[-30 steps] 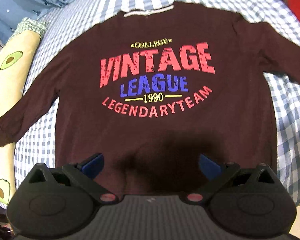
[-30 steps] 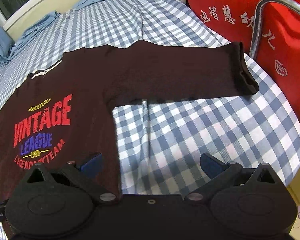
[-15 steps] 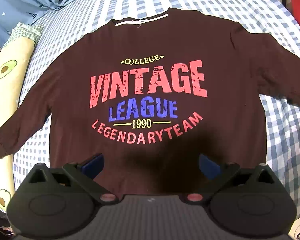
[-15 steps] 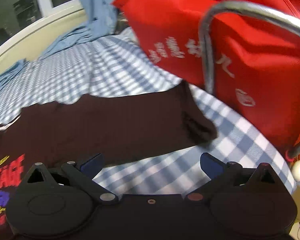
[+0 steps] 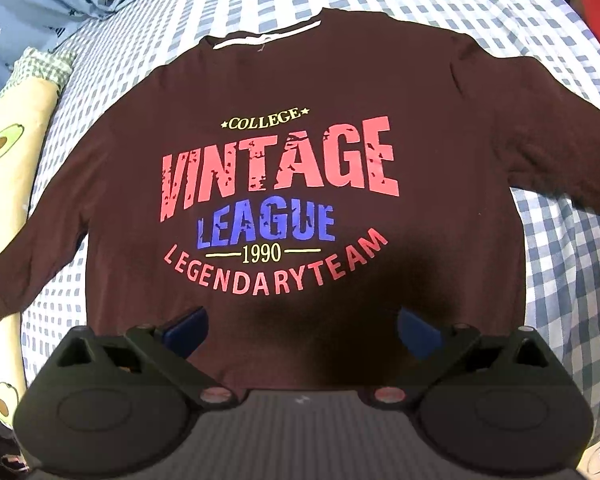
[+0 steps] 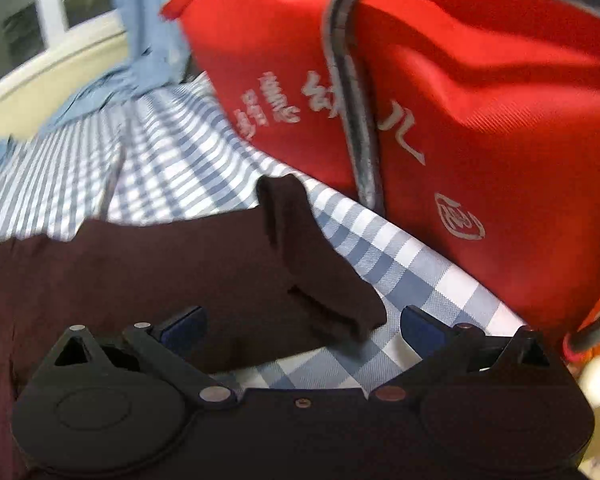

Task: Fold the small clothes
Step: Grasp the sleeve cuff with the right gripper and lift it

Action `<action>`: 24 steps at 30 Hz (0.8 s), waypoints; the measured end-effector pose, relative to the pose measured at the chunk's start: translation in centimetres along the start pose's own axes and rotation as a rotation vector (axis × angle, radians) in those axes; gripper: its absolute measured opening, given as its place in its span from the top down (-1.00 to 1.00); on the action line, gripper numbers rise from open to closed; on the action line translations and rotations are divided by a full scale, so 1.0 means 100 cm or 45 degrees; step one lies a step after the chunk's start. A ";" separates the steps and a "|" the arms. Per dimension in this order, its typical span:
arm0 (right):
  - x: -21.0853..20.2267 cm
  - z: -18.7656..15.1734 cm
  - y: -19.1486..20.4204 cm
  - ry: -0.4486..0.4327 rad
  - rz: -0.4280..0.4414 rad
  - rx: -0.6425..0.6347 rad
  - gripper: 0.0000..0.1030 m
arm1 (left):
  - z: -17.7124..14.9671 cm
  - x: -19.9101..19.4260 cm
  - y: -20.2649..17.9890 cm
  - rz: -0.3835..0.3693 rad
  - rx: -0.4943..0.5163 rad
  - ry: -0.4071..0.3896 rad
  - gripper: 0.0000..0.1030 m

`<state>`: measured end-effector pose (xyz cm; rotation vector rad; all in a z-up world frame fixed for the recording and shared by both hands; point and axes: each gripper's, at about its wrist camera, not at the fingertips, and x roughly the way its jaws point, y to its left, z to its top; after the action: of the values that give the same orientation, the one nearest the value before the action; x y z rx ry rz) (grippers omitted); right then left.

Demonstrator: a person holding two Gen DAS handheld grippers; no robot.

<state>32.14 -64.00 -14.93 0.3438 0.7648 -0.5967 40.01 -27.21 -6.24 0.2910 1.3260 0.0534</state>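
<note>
A dark maroon long-sleeved shirt [image 5: 284,152] printed "VINTAGE LEAGUE" lies flat, front up, on a blue-and-white checked bed sheet [image 5: 560,264]. Its left sleeve [image 5: 24,264] runs to the bed's left edge. My left gripper [image 5: 300,330] is open and empty, just above the shirt's bottom hem. My right gripper [image 6: 300,326] is open and empty, low over the cuff end of the right sleeve [image 6: 312,264], with the cuff between its blue fingertips [image 6: 184,326].
A red fabric bag [image 6: 480,120] with white characters and a grey metal tube frame [image 6: 356,120] stand close on the right of the sleeve. A cream avocado-print pillow [image 5: 8,148] lies along the left. Blue clothing [image 5: 40,12] is piled at the far left corner.
My right gripper has swung right along the sleeve and dropped close to its cuff. My left gripper has moved slightly in over the hem, so the shirt looks larger.
</note>
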 end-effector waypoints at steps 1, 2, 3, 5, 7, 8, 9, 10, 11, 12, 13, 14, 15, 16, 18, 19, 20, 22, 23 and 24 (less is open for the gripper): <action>0.002 0.001 -0.002 -0.010 -0.006 0.037 -0.99 | -0.001 0.000 -0.001 0.003 0.006 -0.002 -0.99; 0.004 0.001 -0.002 -0.016 -0.013 0.061 -0.99 | -0.002 -0.001 -0.003 0.007 0.010 -0.003 -0.99; 0.007 0.001 -0.002 -0.017 -0.022 0.072 -0.99 | -0.003 -0.001 -0.005 0.010 0.011 0.002 -0.99; 0.012 0.002 -0.003 0.006 -0.032 0.084 -0.99 | -0.006 0.000 -0.007 0.010 0.012 0.017 -0.99; 0.017 0.004 -0.007 0.033 -0.017 0.153 -0.99 | -0.009 0.000 -0.008 0.012 0.011 0.032 -0.99; 0.019 0.004 -0.011 0.037 0.010 0.200 -0.99 | -0.010 0.000 -0.008 0.014 0.007 0.037 -0.99; 0.020 0.005 -0.015 0.038 0.032 0.241 -0.99 | -0.012 0.000 -0.007 0.014 0.001 0.041 -0.99; 0.021 0.006 -0.017 0.039 0.036 0.267 -0.99 | -0.013 -0.001 -0.007 0.013 -0.003 0.044 -0.99; 0.022 0.008 -0.017 0.034 0.014 0.272 -0.99 | -0.015 -0.001 -0.006 0.012 -0.008 0.046 -0.99; 0.021 0.009 -0.016 0.019 -0.018 0.258 -0.98 | -0.016 -0.001 -0.006 0.012 -0.013 0.046 -0.99; 0.020 0.011 -0.015 0.000 -0.042 0.232 -0.96 | -0.017 -0.001 -0.005 0.014 -0.018 0.047 -0.99; 0.018 0.012 -0.014 -0.018 -0.063 0.200 -0.92 | -0.018 -0.002 -0.005 0.016 -0.023 0.048 -0.99; 0.015 0.014 -0.011 -0.041 -0.088 0.155 -0.88 | -0.019 -0.002 -0.004 0.016 -0.029 0.047 -0.98; 0.013 0.015 -0.010 -0.060 -0.110 0.114 -0.77 | -0.020 -0.003 -0.003 0.015 -0.036 0.045 -0.99; 0.006 0.017 -0.007 -0.113 -0.149 0.034 -0.55 | -0.020 -0.004 -0.002 0.012 -0.052 0.035 -0.99; 0.003 0.019 -0.006 -0.132 -0.158 0.009 -0.40 | -0.020 -0.005 -0.001 0.012 -0.059 0.030 -0.99; -0.001 0.020 -0.006 -0.150 -0.158 -0.013 -0.16 | -0.019 -0.005 0.001 0.014 -0.067 0.024 -0.99; -0.005 0.024 -0.006 -0.151 -0.137 -0.046 0.32 | -0.019 -0.005 0.004 0.019 -0.082 0.019 -0.99; -0.007 0.026 -0.006 -0.141 -0.124 -0.060 0.63 | -0.019 -0.006 0.006 0.018 -0.089 0.016 -0.99; -0.009 0.029 -0.005 -0.135 -0.108 -0.064 0.77 | -0.019 -0.006 0.009 0.015 -0.095 0.012 -0.99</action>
<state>32.90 -65.47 -12.34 0.2326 0.6940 -0.6695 38.18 -26.17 -5.86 0.2354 1.3285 0.1143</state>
